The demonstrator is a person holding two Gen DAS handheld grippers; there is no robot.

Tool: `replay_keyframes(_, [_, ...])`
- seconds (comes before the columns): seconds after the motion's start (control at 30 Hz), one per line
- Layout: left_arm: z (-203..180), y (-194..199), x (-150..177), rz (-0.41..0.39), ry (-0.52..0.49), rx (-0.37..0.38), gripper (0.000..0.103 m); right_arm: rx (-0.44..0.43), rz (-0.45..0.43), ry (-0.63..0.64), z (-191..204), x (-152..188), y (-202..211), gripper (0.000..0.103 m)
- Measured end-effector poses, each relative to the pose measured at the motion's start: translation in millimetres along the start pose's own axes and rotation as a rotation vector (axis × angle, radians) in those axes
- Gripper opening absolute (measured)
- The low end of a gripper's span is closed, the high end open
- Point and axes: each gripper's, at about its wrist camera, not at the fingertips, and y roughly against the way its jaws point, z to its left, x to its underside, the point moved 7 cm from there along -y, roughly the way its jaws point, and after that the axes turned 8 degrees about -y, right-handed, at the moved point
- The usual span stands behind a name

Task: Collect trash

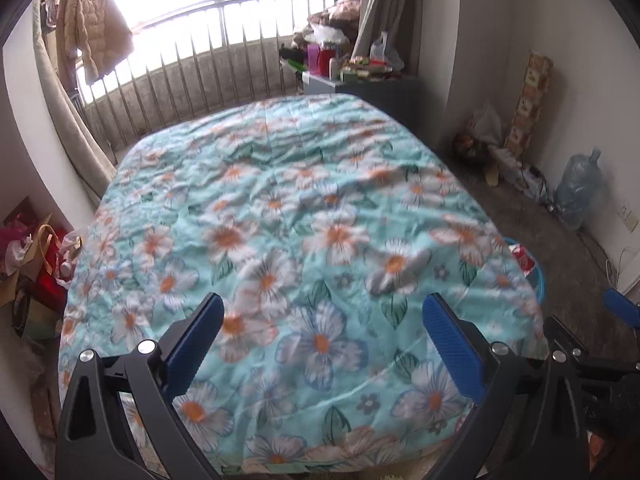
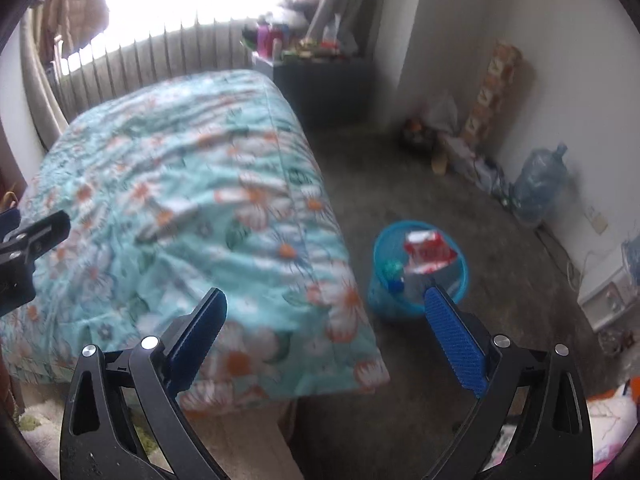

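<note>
At nine o'clock in the left wrist view, bags and crumpled paper (image 1: 28, 264) are lying heaped on the floor beside the bed (image 1: 280, 220), whose floral quilt is filling the middle of that view and showing no loose rubbish on it. The left gripper (image 1: 320, 344) is hovering over the foot of the bed with its fingers (image 1: 200, 344) spread wide and nothing between them. Toward four o'clock of the bed, half hidden by the quilt's edge, the blue bin (image 1: 538, 280) is peeking out, and the tip of the other tool is showing just beyond it.

In the right wrist view, the bed is lying at ten o'clock and the blue bin (image 2: 384, 300) is standing on the grey floor (image 2: 400, 184) just beside the bed's corner, near three o'clock. A red-and-white wrapper (image 2: 428, 252) and a small greenish item (image 2: 392, 270), too blurred to name, are sitting inside it. The right gripper (image 2: 326, 338) is hanging above the gap between bed and bin, fingers (image 2: 452, 344) fully apart and carrying nothing.

Judging by the filled bin and two unloaded tools, one drop seems finished and the search for another piece is in hand. The next move is calling for choosing a target, perhaps the clutter along the far wall at one o'clock or the heap left of the bed, then lowering spread fingers around it.
</note>
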Motion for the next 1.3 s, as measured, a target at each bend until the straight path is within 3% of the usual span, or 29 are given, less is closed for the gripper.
replay_keyframes(0.17, [-12.3,-12.5,6.6,0.055,-0.028,0.005,0.097,0.034,0.032,-0.027,-15.8,11.1,1.1,0.095])
replay_keyframes(0.5, [-20.0,-18.8,3.7,0.082,-0.036,0.001,0.097,0.073,0.060,-0.094,-40.8,10.6,-9.0,0.095])
replay_keyframes(1.3, [-19.3,-21.8,8.1,0.104,-0.027,0.009,0.097,0.094,0.039,-0.046,-33.4,7.0,-5.3,0.095])
